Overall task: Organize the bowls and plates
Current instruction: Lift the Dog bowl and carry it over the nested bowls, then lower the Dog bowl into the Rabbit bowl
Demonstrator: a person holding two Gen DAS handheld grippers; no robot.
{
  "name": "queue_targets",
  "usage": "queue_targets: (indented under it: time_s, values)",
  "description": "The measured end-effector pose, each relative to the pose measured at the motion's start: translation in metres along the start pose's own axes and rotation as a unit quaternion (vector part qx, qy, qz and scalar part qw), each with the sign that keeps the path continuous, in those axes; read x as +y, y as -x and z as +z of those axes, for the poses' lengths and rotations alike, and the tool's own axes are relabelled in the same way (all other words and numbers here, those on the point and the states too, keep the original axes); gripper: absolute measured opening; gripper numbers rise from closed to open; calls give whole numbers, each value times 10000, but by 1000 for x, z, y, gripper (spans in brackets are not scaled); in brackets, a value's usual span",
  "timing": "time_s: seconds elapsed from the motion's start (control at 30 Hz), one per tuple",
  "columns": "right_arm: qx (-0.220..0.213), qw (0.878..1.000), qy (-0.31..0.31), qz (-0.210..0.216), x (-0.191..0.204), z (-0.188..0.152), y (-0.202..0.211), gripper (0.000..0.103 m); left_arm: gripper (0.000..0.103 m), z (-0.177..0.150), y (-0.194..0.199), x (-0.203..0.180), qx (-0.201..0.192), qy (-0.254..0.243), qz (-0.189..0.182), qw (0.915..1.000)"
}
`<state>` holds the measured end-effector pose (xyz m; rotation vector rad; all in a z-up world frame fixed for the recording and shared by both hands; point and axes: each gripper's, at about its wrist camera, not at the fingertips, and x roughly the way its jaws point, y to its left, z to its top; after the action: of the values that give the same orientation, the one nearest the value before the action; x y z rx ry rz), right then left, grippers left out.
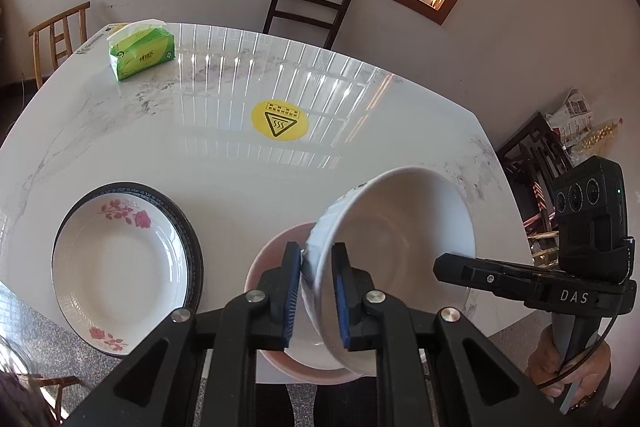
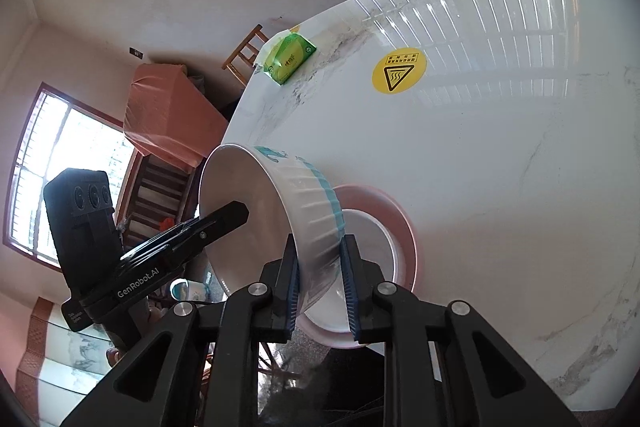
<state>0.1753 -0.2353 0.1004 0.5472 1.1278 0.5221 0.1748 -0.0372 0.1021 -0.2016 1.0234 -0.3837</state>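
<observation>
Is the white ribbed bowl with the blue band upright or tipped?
Tipped: the white ribbed bowl with the blue band hangs slanted, its opening facing sideways.

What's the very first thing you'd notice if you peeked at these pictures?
The big white ribbed bowl tipped in the air, pinched on opposite sides of its rim by the left tongs and the right tongs, just above a pink bowl at the table's near edge. Next, the round yellow hot-surface sticker mid-table, and the rose-patterned plate to the left.
</observation>
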Motion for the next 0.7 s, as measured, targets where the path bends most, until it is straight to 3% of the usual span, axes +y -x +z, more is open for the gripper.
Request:
queue_targets:
  time_s: [0.27, 0.7]
  values:
    - [65, 9999, -123, -95, -7, -23, -5, 20, 16, -27, -4, -2, 197, -6, 13, 9998]
    - [166, 9996, -185, -166, -6, -31, -16, 20, 22, -41, -4, 0, 282, 27, 26, 9996]
